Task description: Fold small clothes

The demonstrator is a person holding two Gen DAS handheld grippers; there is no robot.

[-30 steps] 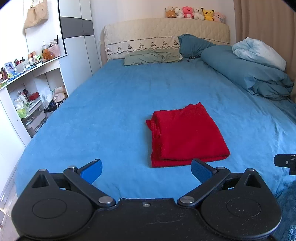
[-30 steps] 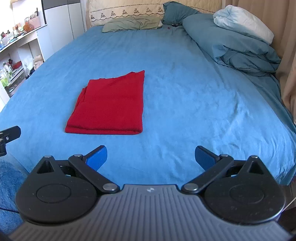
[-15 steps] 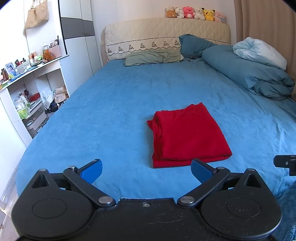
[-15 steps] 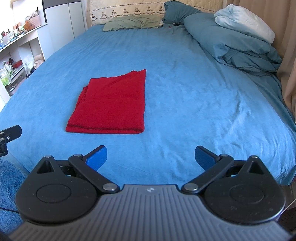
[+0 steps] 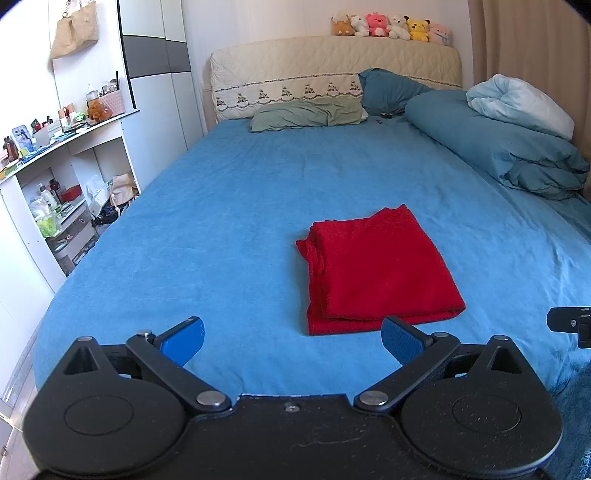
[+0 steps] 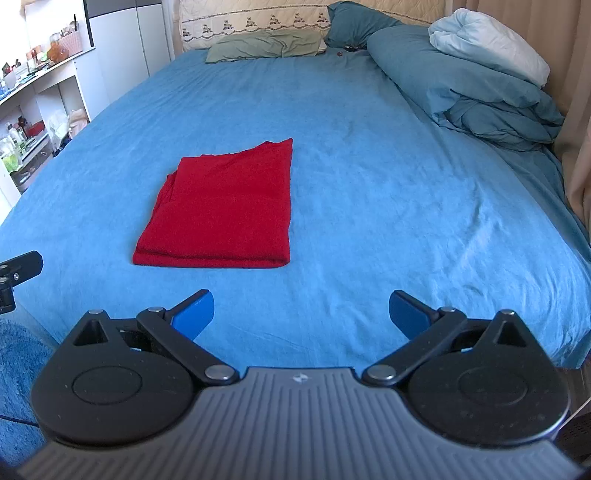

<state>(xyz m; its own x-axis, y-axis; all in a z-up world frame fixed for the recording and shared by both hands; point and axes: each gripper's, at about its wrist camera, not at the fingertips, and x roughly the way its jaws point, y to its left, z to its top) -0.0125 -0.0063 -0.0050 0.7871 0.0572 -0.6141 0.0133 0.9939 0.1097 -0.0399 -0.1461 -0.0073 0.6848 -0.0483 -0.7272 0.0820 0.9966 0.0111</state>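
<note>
A red garment (image 5: 376, 269) lies folded into a neat rectangle on the blue bed sheet (image 5: 236, 221), near the foot of the bed. In the right wrist view the same red garment (image 6: 225, 206) sits left of centre on the blue bed sheet (image 6: 388, 206). My left gripper (image 5: 292, 339) hovers open at the bed's near edge, just short of the garment's front edge, with nothing between its blue pads. My right gripper (image 6: 301, 313) is open too, to the right of the garment and a little back from it, holding nothing.
A rolled blue duvet (image 5: 509, 147) with a pale blue pillow (image 5: 524, 103) lies along the right side. Green and teal pillows (image 5: 306, 114) rest at the headboard, plush toys (image 5: 391, 26) above. White shelves (image 5: 55, 177) with clutter stand left of the bed. A fuzzy blue rug (image 6: 18, 369) lies below.
Both grippers have drifted slightly back and down from the bed; the folded red garment looks marginally farther in both views. The fingers stayed open.
</note>
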